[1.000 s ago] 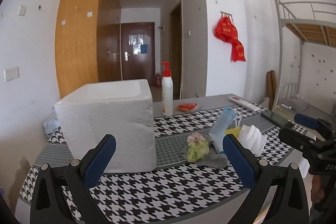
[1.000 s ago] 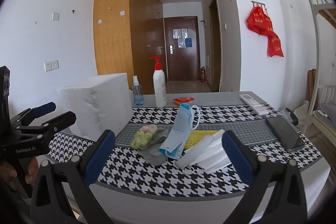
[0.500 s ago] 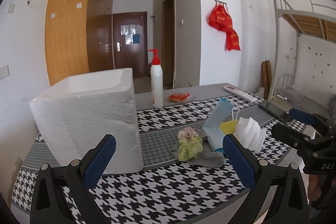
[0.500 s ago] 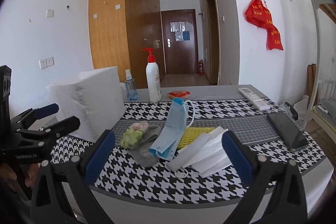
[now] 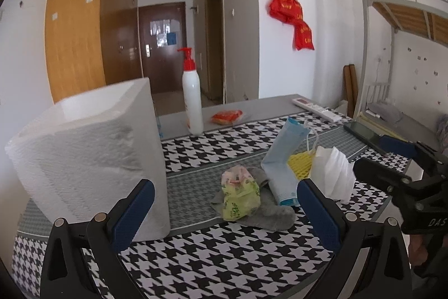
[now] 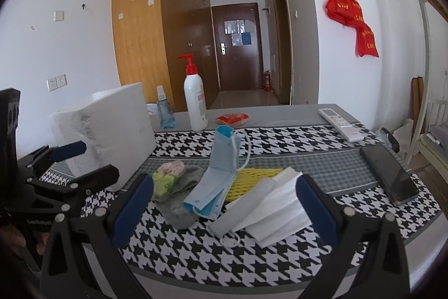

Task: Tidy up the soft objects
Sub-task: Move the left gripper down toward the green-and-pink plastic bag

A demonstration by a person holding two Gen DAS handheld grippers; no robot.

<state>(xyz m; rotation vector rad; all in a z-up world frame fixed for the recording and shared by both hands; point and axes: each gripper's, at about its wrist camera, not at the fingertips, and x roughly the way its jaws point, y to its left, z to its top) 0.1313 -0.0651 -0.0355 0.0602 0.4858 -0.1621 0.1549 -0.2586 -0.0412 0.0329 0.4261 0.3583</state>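
I judge I'm at the approach step, with nothing picked yet: the soft things sit in 1 loose heap on the houndstooth cloth of the bench (image 6: 280, 147), just to the right of the white foam box (image 5: 92, 147), which I take to be where they should go, though I can't confirm that. Nearest the box is a crumpled green and pink cloth (image 5: 239, 195) lying on a grey sock (image 5: 268, 212); a blue mask (image 6: 218, 181) leans up over the heap, a yellow mesh pad (image 6: 252, 181) lies under it, and the white masks (image 6: 268, 212) are farthest from the box. My left hand-held gripper (image 5: 224, 212) has its fingers spread wide, holds nothing and hovers short of the green cloth, beside the box's near corner. My right hand-held gripper (image 6: 224, 203) is equally wide, empty, and framed around the blue and white masks without touching them. Next I'd lower 1 gripper onto a single item and pinch only its top layer, since the pieces overlap and a deep bite could drag 2 along
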